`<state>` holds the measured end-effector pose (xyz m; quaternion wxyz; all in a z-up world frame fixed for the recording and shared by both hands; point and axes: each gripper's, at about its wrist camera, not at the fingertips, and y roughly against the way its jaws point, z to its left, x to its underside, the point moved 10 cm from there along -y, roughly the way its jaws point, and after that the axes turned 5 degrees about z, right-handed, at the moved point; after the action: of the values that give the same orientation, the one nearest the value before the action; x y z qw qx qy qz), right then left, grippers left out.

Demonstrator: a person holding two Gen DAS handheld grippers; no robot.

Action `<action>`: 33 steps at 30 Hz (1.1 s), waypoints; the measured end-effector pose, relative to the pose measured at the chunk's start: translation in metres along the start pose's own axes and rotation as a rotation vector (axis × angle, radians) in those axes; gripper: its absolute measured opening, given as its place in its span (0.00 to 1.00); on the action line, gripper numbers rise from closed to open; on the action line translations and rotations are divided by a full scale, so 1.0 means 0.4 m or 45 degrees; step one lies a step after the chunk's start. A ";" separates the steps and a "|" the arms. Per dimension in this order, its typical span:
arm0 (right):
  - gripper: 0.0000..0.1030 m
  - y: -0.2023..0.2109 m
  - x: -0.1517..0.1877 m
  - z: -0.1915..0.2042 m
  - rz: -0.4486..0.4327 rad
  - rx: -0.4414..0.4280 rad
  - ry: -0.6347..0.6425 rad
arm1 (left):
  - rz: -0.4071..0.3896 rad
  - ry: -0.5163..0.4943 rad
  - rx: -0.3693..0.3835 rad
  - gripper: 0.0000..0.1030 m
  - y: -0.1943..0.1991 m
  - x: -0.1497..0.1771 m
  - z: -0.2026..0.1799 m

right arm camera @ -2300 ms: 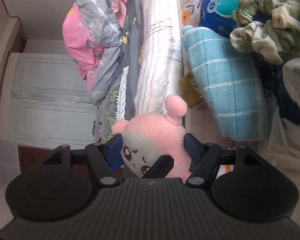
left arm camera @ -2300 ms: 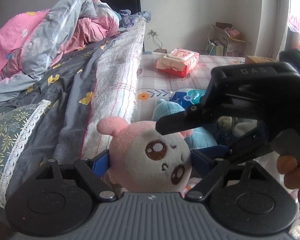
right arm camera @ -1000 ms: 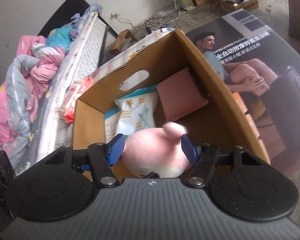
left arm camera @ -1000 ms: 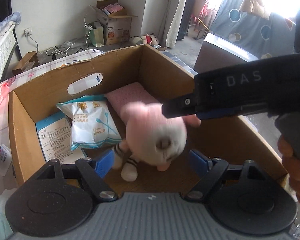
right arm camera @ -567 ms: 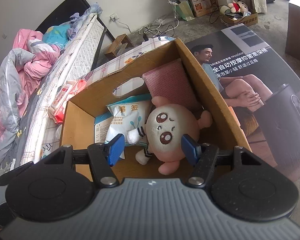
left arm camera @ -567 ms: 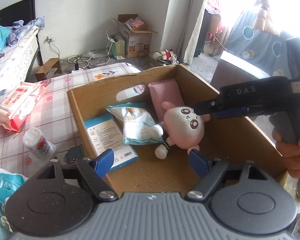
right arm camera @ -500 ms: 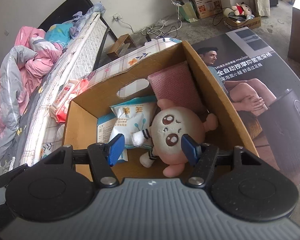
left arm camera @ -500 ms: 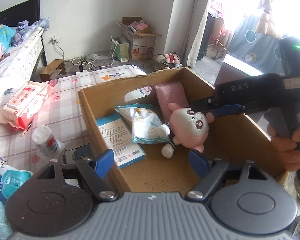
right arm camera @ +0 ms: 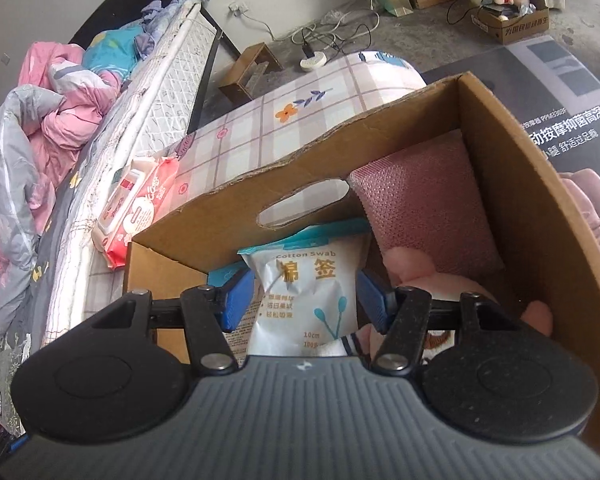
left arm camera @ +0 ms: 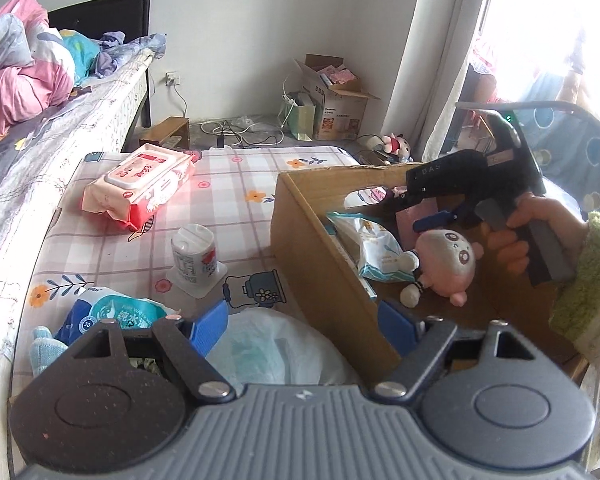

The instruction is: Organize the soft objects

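Observation:
A pink plush toy (left arm camera: 446,262) lies inside the cardboard box (left arm camera: 320,248), against a white cotton swab bag (left arm camera: 374,248). In the right wrist view the toy (right arm camera: 444,280) sits low beside the bag (right arm camera: 306,292) and a pink cushion (right arm camera: 424,208), inside the box (right arm camera: 516,184). My right gripper (right arm camera: 304,296) is open and empty above the box; it also shows in the left wrist view (left arm camera: 424,216), above the toy. My left gripper (left arm camera: 304,324) is open and empty, outside the box's near left corner, above a white plastic bag (left arm camera: 272,352).
On the checked mat lie a red wet-wipes pack (left arm camera: 140,184), a small white bottle (left arm camera: 192,254) and a blue wipes pack (left arm camera: 112,312). The bed (left arm camera: 28,120) with pink bedding runs along the left. A dark printed carton (right arm camera: 560,92) lies right of the box.
The plush went from both grippers into the box and was let go. Since then my left gripper pulled back and left of the box. My right gripper lowered closer over the box.

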<state>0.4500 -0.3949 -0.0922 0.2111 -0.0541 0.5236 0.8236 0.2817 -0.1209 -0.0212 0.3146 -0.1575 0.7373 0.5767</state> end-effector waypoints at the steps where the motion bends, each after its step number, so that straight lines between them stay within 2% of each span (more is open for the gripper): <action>1: 0.56 -0.020 0.001 -0.011 0.033 0.007 -0.027 | -0.002 0.005 0.000 0.81 0.002 0.000 0.006; 2: 0.55 -0.040 0.006 -0.025 0.073 0.016 -0.047 | -0.002 0.010 0.001 0.81 0.004 0.001 0.011; 3: 0.48 -0.044 0.007 -0.033 0.074 0.028 -0.050 | -0.002 0.014 0.004 0.81 0.005 0.002 0.015; 4: 0.46 -0.043 0.008 -0.037 0.071 0.054 -0.032 | -0.002 0.017 0.008 0.81 0.005 0.003 0.018; 7: 0.46 -0.015 0.029 -0.038 0.096 0.061 -0.022 | -0.008 0.012 0.023 0.81 0.005 0.002 0.017; 12: 0.44 0.000 0.104 -0.065 0.204 0.128 -0.004 | -0.026 0.020 0.058 0.81 0.011 0.004 0.011; 22: 0.46 0.024 0.192 -0.055 0.257 0.199 0.123 | -0.041 0.015 0.070 0.81 0.030 0.021 0.015; 24: 0.50 0.039 0.190 -0.047 0.221 0.156 0.130 | -0.040 0.010 0.066 0.81 0.029 0.021 0.017; 28: 0.51 0.099 0.123 -0.012 0.066 0.025 0.108 | -0.042 0.002 0.061 0.81 0.030 0.023 0.021; 31: 0.51 0.126 0.043 0.002 -0.056 0.027 0.097 | -0.047 0.007 0.055 0.81 0.031 0.018 0.026; 33: 0.51 0.123 -0.004 0.000 -0.104 0.098 0.121 | -0.048 0.011 0.053 0.81 0.031 0.016 0.031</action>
<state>0.4316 -0.4130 -0.0506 0.2215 -0.1064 0.5617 0.7900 0.2731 -0.1048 -0.0178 0.3255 -0.1674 0.7474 0.5544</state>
